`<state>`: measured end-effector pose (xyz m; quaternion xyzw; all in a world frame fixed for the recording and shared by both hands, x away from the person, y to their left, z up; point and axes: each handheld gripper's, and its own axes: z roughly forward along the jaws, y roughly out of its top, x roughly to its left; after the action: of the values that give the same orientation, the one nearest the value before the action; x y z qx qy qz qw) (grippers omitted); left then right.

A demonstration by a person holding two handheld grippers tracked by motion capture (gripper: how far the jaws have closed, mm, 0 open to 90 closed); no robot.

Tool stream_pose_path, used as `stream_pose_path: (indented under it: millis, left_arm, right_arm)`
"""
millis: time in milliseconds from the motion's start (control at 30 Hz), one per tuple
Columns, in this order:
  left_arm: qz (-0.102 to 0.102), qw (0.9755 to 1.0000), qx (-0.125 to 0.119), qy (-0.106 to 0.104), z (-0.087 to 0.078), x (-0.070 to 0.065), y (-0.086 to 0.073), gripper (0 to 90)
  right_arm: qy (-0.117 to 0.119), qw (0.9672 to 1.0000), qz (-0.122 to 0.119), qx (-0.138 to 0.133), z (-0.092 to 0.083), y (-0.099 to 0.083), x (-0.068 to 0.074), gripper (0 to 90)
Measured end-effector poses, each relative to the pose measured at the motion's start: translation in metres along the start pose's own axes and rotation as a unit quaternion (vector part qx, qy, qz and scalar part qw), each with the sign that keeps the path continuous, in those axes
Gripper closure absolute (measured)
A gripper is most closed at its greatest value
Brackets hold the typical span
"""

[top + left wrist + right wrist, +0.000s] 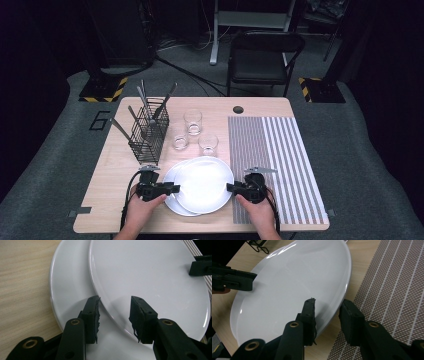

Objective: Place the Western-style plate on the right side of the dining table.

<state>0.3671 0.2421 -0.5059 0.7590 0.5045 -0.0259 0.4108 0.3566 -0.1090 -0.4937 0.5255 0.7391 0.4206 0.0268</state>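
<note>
Two white plates overlap at the front middle of the wooden table (112, 170). The top plate (202, 182) (150, 277) (294, 282) lies partly over the lower plate (171, 175) (70, 285), which juts out to the left. My left gripper (176, 189) (115, 300) is open, with the top plate's left rim between its jaws and a gap on both sides. On the opposite side my right gripper (230, 188) (328, 302) is open too. One of its jaws is over the plate, the other outside the rim, and neither pad presses.
A black wire basket (149, 132) with cutlery standing in it sits at the back left. Three clear glasses (192, 121) (180, 137) (208, 144) stand just behind the plates. A striped placemat (272, 160) covers the table's right side. A folding chair (262, 55) stands beyond the far edge.
</note>
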Motion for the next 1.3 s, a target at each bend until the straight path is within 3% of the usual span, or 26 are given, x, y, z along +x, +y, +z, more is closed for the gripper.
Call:
stream_pose_path:
  millis: [433,800,1300]
  left_arm:
    - [0.0,1.0,-0.002,-0.001,0.002,-0.001,0.0,59.3]
    - [0.0,1.0,-0.002,0.0,0.003,-0.003,0.0,59.4]
    - [0.01,0.9998,0.001,-0.015,0.012,-0.01,0.003,58.9]
  right_arm:
    - [-0.002,1.0,-0.003,-0.009,-0.004,0.001,-0.004,68.6]
    - [0.004,0.9999,0.01,-0.009,-0.005,0.001,-0.005,69.6]
    - [-0.017,0.9997,0.0,-0.02,-0.02,0.005,-0.004,70.8]
